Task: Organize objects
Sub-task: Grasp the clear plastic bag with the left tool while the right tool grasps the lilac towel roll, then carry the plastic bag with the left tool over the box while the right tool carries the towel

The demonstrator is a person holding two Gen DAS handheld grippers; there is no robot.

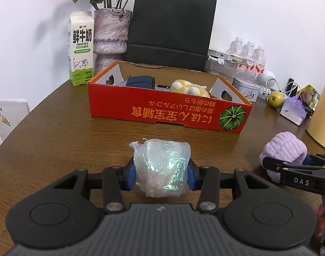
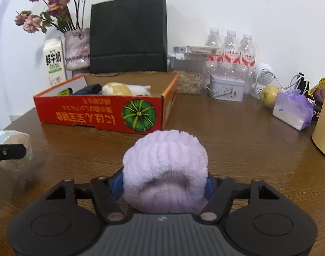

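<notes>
Far left at the back, against the wall: a milk carton, then a vase of dried roses, then a black paper bag. Toward the middle of the wooden table: an open red cardboard box with a pumpkin printed on its near wall, holding a dark blue pouch and a yellow-and-white plush toy. In front of the box, nearer the camera: the left gripper, blue pads pressed against both sides of a crinkled iridescent plastic bag, apparently lifted just off the tabletop, though hard to be sure from this angle. To its right, well apart: the right gripper, clamped on a lilac fluffy headband bunched into a roll, also short of the box. Further right, at the back: three water bottles, a small tin, a white fan, a yellowish pear and a purple-wrapped packet.
</notes>
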